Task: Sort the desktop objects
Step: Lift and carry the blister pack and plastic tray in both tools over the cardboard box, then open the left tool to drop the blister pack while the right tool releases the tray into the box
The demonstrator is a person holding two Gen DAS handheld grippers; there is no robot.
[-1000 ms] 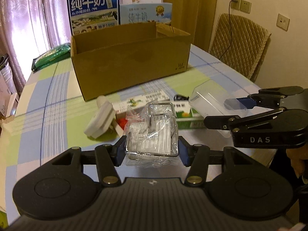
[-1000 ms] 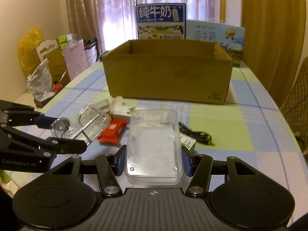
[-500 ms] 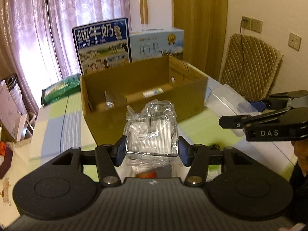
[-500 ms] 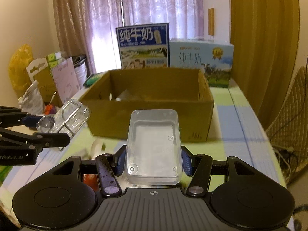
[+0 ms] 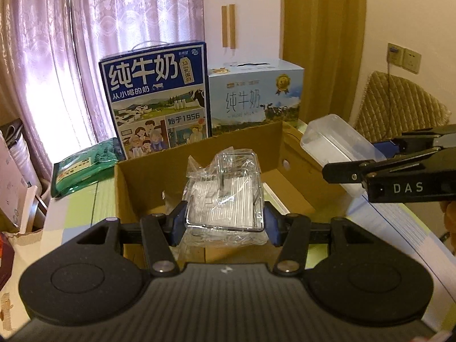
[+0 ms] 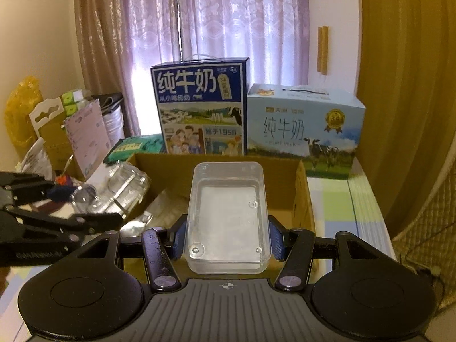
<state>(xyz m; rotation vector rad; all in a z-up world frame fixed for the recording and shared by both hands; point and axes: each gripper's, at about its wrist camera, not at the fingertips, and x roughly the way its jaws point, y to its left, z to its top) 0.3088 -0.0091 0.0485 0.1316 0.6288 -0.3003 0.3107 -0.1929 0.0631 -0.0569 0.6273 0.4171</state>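
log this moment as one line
left gripper: holds wrapped clear case | right gripper: holds clear tub | both over cardboard box

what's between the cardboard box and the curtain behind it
Two milk cartons: a dark blue one and a light blue one, clearest in the right wrist view.

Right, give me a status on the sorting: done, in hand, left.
Done: something pale already lies in the cardboard box, but I can't identify it. In hand: the left tool holds a plastic-wrapped clear case and the right tool a clear plastic container, both over the box. Left: release both; the desktop is out of view.
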